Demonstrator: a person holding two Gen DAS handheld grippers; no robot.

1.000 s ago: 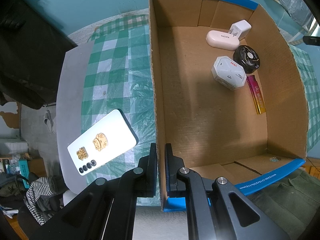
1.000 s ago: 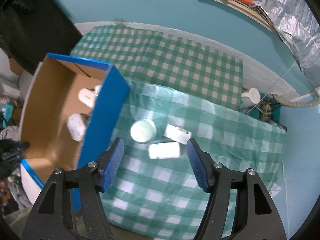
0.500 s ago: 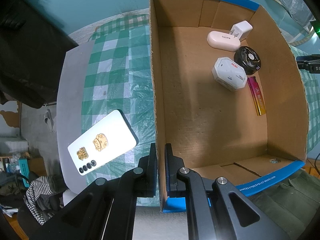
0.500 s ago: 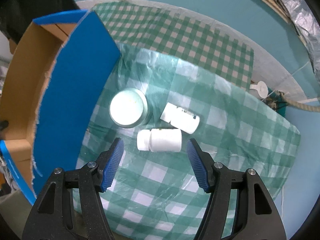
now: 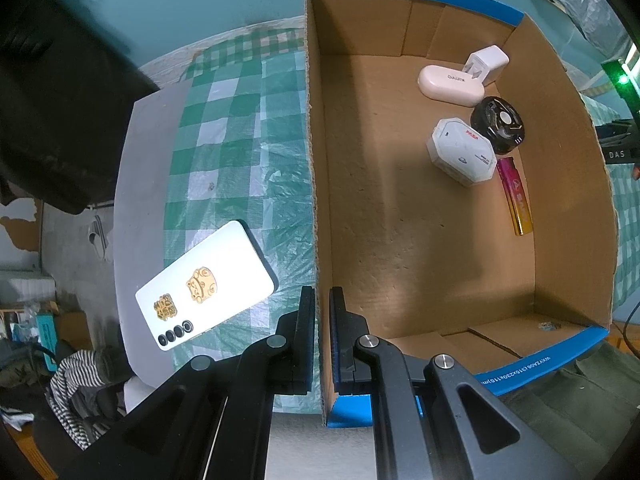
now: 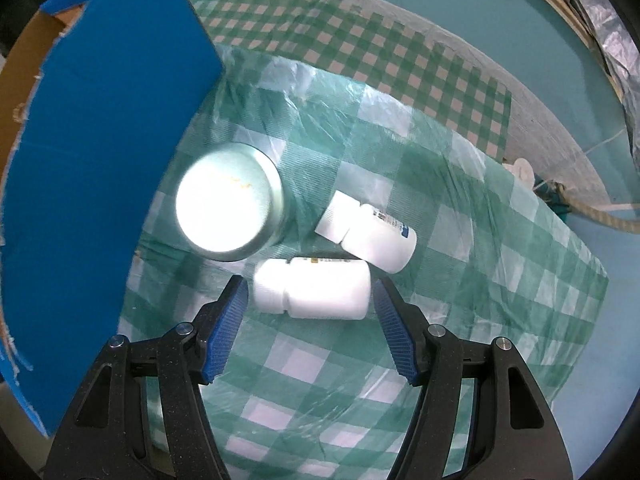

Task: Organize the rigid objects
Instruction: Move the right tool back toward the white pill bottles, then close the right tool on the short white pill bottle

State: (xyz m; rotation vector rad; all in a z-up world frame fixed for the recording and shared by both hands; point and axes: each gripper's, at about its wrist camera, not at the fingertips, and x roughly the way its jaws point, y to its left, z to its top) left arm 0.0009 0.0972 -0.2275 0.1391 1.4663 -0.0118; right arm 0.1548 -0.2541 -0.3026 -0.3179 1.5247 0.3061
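Observation:
My left gripper [image 5: 321,300] is shut on the left wall of the cardboard box [image 5: 316,184], one finger outside and one inside. Inside the box lie a white case [image 5: 450,84], a white charger [image 5: 486,62], a black round object [image 5: 498,125], a white hexagonal box [image 5: 460,151] and a pink-gold stick [image 5: 516,196]. My right gripper [image 6: 310,294] is open, its fingers on either side of a white pill bottle [image 6: 314,287] lying flat on the checked cloth. A small gap shows at each end. A second white bottle [image 6: 366,230] and a round tin [image 6: 226,202] lie just beyond.
A white phone [image 5: 206,282] lies face down on the green checked cloth [image 5: 236,152] left of the box. The box's blue outer wall [image 6: 104,148] stands close to the left of the tin. Silver foil [image 6: 600,8] sits at the far right.
My right gripper has come down over the white bottle, which now lies between its fingers; the box has slid toward the left edge of that view. The left gripper has not moved.

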